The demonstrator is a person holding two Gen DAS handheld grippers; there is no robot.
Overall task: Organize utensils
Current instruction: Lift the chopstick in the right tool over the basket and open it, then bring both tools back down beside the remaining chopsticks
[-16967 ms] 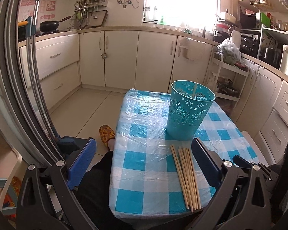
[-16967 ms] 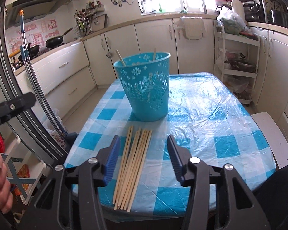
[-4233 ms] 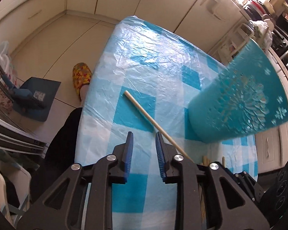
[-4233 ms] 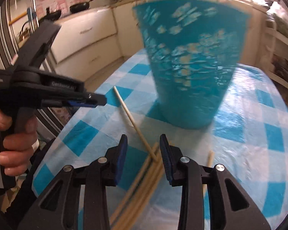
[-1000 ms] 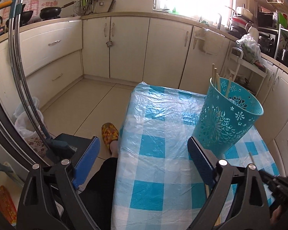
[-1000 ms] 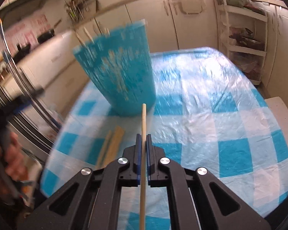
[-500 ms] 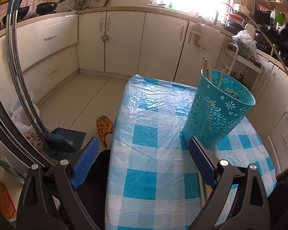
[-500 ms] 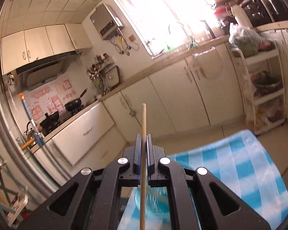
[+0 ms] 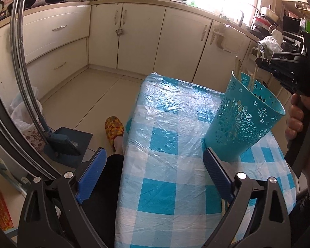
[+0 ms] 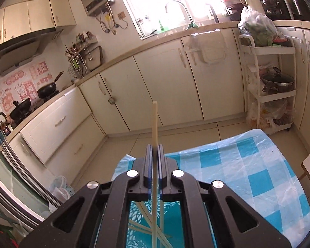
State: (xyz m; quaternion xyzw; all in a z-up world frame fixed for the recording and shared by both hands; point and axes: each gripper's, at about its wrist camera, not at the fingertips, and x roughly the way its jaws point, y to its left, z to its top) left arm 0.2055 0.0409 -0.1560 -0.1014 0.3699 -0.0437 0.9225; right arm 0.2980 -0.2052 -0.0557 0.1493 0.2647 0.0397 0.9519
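Observation:
A teal cut-out basket [image 9: 243,119] stands on the blue-checked table [image 9: 167,136], with several wooden chopsticks [image 9: 237,68] sticking out of it. My right gripper [image 10: 154,150] is shut on one chopstick [image 10: 155,124], which runs between the pads and points down into the basket [image 10: 171,223] right below. In the left wrist view that right gripper [image 9: 258,61] hangs over the basket's far rim, held by a hand [image 9: 295,119]. My left gripper [image 9: 154,174] is open and holds nothing, low over the table's near left part, with its right finger [image 9: 217,175] close to the basket's base.
A broom and dustpan [image 9: 60,142] lie on the floor left of the table, beside a foot in a patterned slipper [image 9: 113,128]. Cream cabinets [image 10: 165,86] line the far walls. A white trolley [image 10: 274,86] with a pot stands beyond the table's far right corner.
My right gripper has risen from low over the table to above the basket, carrying the chopstick. The left gripper has stayed open and almost still.

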